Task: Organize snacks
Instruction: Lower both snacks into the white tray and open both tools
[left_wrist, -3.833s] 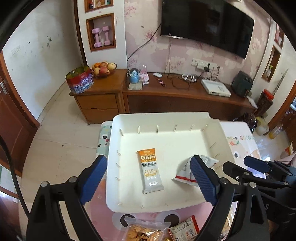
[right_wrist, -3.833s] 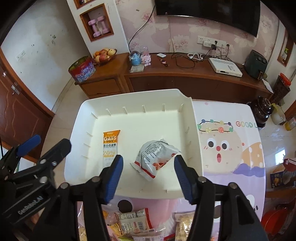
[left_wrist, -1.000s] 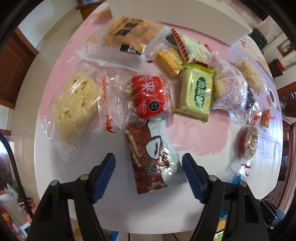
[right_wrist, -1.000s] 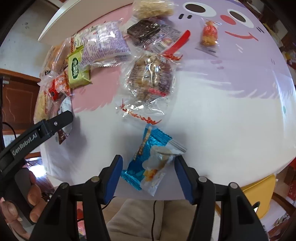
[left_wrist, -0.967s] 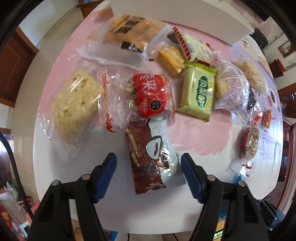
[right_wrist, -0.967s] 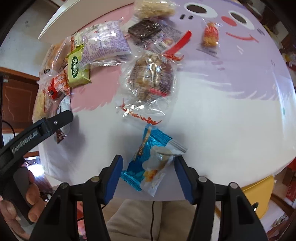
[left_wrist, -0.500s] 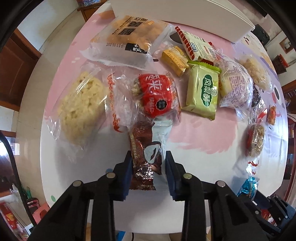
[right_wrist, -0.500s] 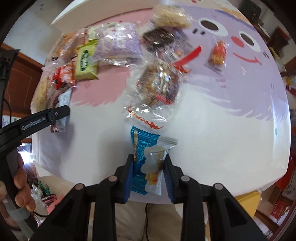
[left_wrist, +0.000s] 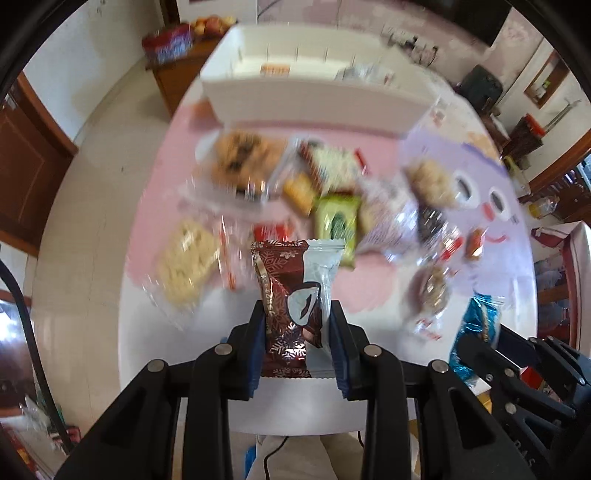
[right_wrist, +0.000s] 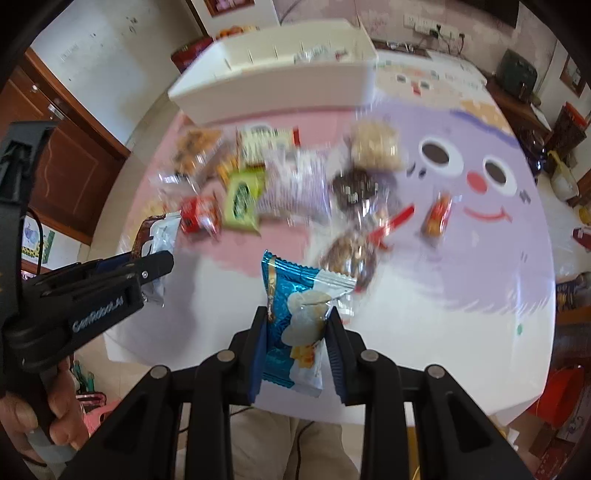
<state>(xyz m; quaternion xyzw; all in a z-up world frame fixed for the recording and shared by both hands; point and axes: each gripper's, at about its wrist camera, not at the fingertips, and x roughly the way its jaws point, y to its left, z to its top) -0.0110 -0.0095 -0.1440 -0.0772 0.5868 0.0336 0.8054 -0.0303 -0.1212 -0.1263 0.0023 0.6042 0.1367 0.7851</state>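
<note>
Through the left wrist view, I am holding a dark red and silver foil snack packet (left_wrist: 293, 306) in my left tool (left_wrist: 297, 347), the pads pinched tight on its lower half so it stands upright above the near edge of the round cartoon-printed desk (left_wrist: 369, 387). The white plastic tray (left_wrist: 314, 99) sits at the far side, with the loose heap of wrapped snacks (left_wrist: 317, 199) between. To do this well, I am keeping the grip low and firm and carrying the packet high enough to pass over the heap before lowering it inside the tray wall.

Through the right wrist view, my right tool (right_wrist: 295, 354) is closed on a blue foil snack packet with a clear window (right_wrist: 295, 321), clamped across its lower part, its top leaning slightly right, above the near desk edge. The left tool (right_wrist: 110, 280) is beside it on the left. I am judging that both loads should travel apart, so the packets do not brush each other, and land in separate free spots in the tray (right_wrist: 280, 74) at the far left.
</note>
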